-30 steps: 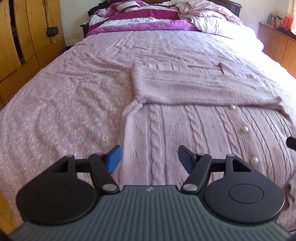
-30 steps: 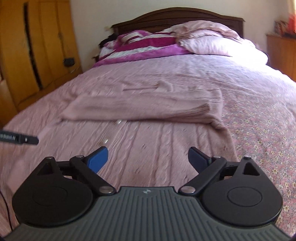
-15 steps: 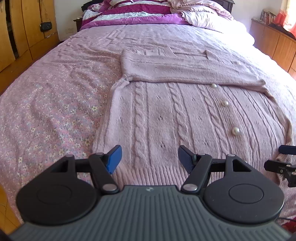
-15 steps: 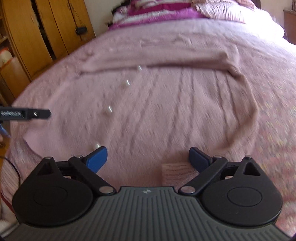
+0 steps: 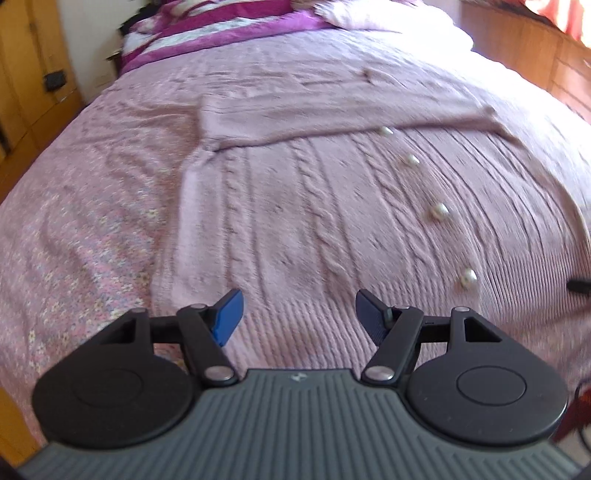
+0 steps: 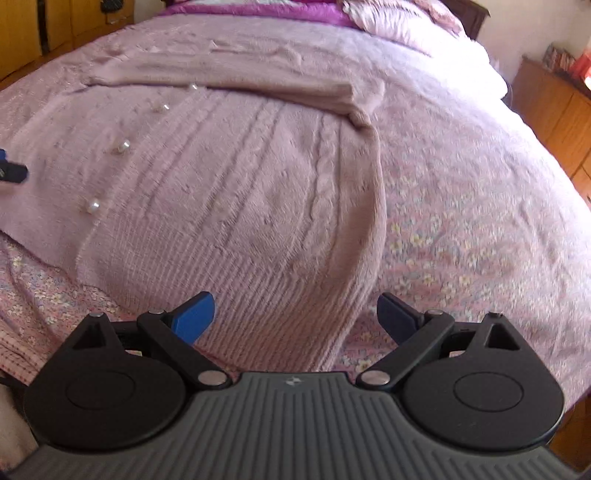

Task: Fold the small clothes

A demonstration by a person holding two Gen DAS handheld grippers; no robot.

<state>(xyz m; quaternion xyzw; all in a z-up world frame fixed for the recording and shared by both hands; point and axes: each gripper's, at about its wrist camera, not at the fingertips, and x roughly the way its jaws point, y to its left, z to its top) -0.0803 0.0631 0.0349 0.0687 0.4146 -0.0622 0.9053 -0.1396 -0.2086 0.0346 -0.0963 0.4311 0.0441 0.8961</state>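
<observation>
A pink cable-knit cardigan (image 5: 314,206) with pearl buttons (image 5: 439,211) lies flat on the bed, its sleeves folded across the far part. My left gripper (image 5: 297,314) is open and empty, just above the ribbed hem near the cardigan's left corner. My right gripper (image 6: 295,314) is open and empty over the hem at the cardigan's (image 6: 240,177) right corner. A tip of the left gripper shows at the left edge of the right wrist view (image 6: 11,171).
The bed has a pink floral cover (image 5: 74,229). A purple striped quilt (image 5: 221,26) and pillows lie at the head. Wooden wardrobes (image 5: 26,74) stand to the left and a wooden cabinet (image 6: 554,110) to the right.
Both grippers have drawn back toward the foot of the bed and lowered to the cardigan's hem. Both stay open.
</observation>
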